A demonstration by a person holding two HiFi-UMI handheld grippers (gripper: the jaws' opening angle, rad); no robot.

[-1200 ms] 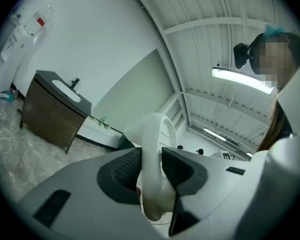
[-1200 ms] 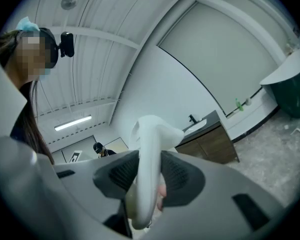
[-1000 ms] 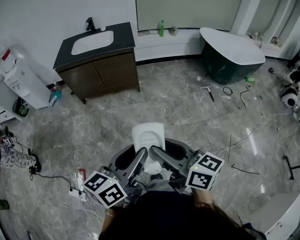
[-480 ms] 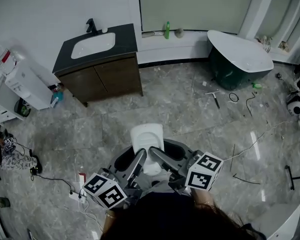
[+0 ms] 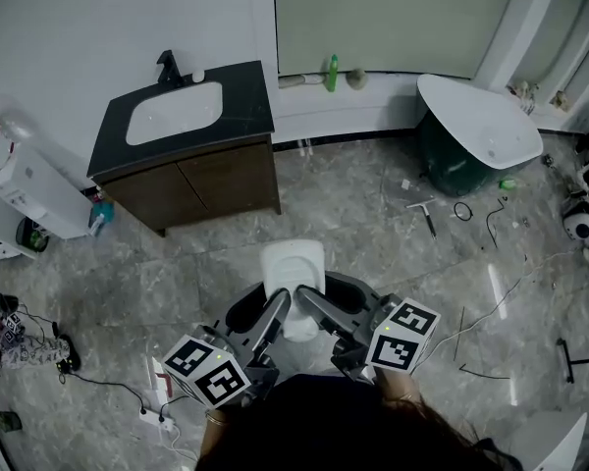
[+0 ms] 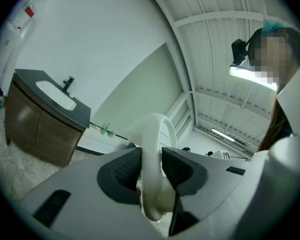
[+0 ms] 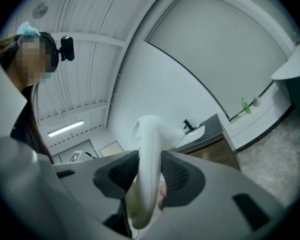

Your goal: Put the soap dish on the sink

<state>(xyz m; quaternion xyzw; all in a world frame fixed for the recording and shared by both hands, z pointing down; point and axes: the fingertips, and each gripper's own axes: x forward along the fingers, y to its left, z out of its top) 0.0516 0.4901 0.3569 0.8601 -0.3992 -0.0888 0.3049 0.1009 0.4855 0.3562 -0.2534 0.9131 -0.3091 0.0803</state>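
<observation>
The white soap dish is carried level over the floor, gripped from both sides. My left gripper is shut on its left rim, the dark pads pressing the white edge. My right gripper is shut on the right rim, its pads clamped on the dish. The sink is a white basin set in a dark counter on a wooden cabinet at upper left, with a black tap behind it. It also shows small in the left gripper view as the sink and behind the dish as the sink.
A dark bathtub stands at upper right. Cables and tools lie on the marble floor at right. A white appliance stands left of the cabinet, and a power strip with a cord lies at lower left. A green bottle stands on the ledge.
The whole view has advanced toward the sink cabinet, which now sits larger and lower in the frame. Both grippers keep the same hold on the dish.
</observation>
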